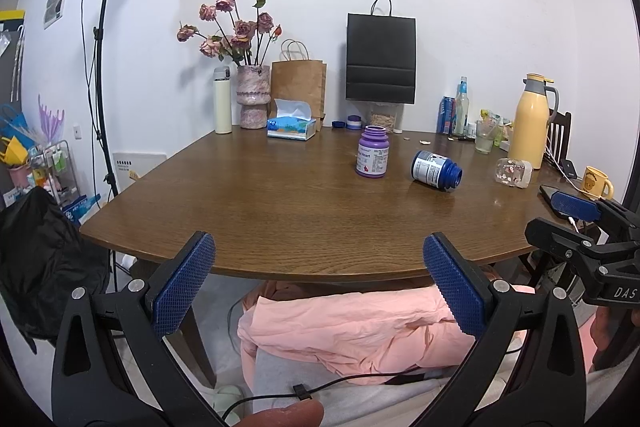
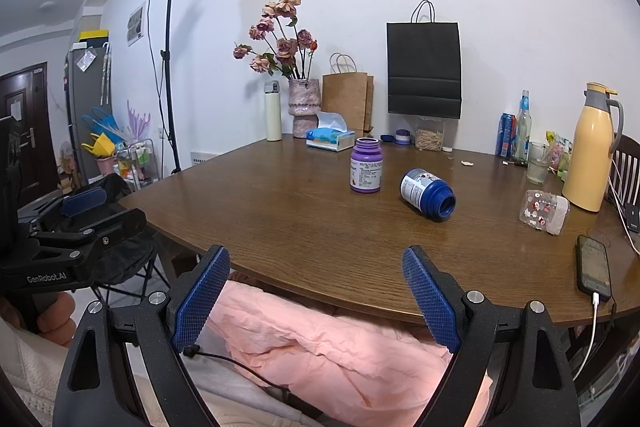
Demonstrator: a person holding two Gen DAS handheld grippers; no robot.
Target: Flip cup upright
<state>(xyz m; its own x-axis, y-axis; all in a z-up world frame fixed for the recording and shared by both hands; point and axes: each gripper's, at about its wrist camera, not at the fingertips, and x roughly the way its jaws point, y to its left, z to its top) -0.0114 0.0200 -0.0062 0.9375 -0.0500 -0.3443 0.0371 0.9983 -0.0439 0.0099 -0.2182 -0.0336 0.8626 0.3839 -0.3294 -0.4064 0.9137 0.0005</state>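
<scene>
Blue bottle [image 2: 427, 195] on its side, far-right on table [image 2: 280, 219] | both grippers [image 1: 319, 285] [image 2: 316, 297] spread, near edge, well apart from it

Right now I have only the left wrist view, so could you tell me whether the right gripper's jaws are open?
Observer: Yes, the right gripper has its jaws wide apart and empty, short of the brown wooden table.
Operator: Thank you. What is the dark thing it half hides on the table?
Observer: A black smartphone, screen up, with a white cable plugged into its near end.
Operator: Does the clear plastic cup with red prints touch it?
Observer: No, the cup lies on its side with a strip of bare table between them.
</scene>
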